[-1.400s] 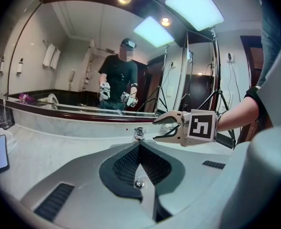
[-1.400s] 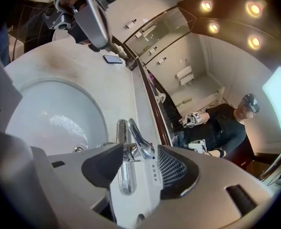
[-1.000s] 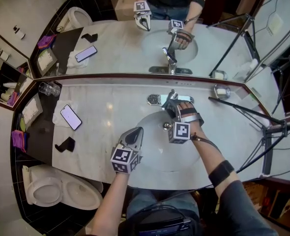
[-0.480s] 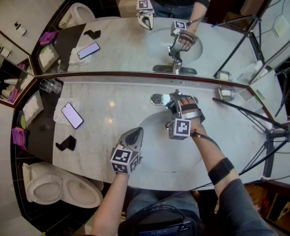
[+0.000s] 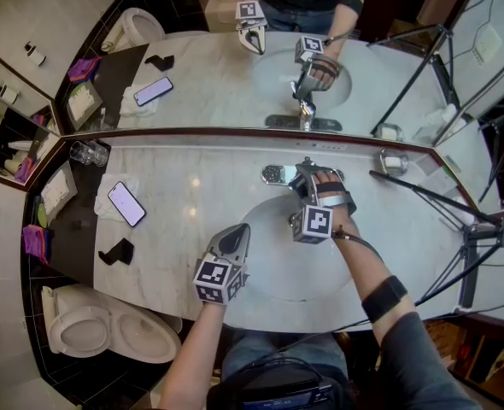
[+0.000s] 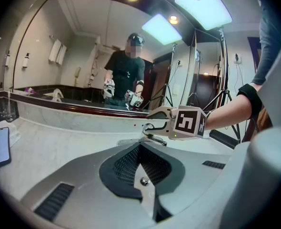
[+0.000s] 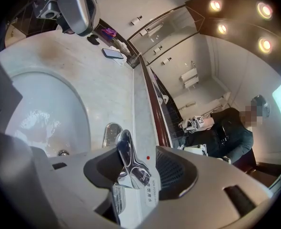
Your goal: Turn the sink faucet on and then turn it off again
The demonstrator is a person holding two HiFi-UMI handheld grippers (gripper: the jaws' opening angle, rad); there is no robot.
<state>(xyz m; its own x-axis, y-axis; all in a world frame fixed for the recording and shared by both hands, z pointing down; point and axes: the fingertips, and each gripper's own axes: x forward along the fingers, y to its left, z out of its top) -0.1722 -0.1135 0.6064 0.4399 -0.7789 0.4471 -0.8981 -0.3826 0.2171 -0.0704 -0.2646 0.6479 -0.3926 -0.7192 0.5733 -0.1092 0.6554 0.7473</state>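
The chrome faucet stands at the back of the white basin. My right gripper reaches over the basin to it. In the right gripper view its jaws straddle the lever and are closing; a gap still shows on the right side of the lever. The basin bottom looks wet, and I see no stream of water. My left gripper hangs shut and empty over the basin's front left part. From the left gripper view, the right gripper sits at the faucet.
A phone on a white cloth, a glass and a small black object lie on the left of the marble counter. A soap dish and tripod legs are on the right. The mirror backs the counter. A toilet stands at lower left.
The right gripper stays at the faucet lever with barely any shift. The left gripper has kept still. The head view has drifted slightly.
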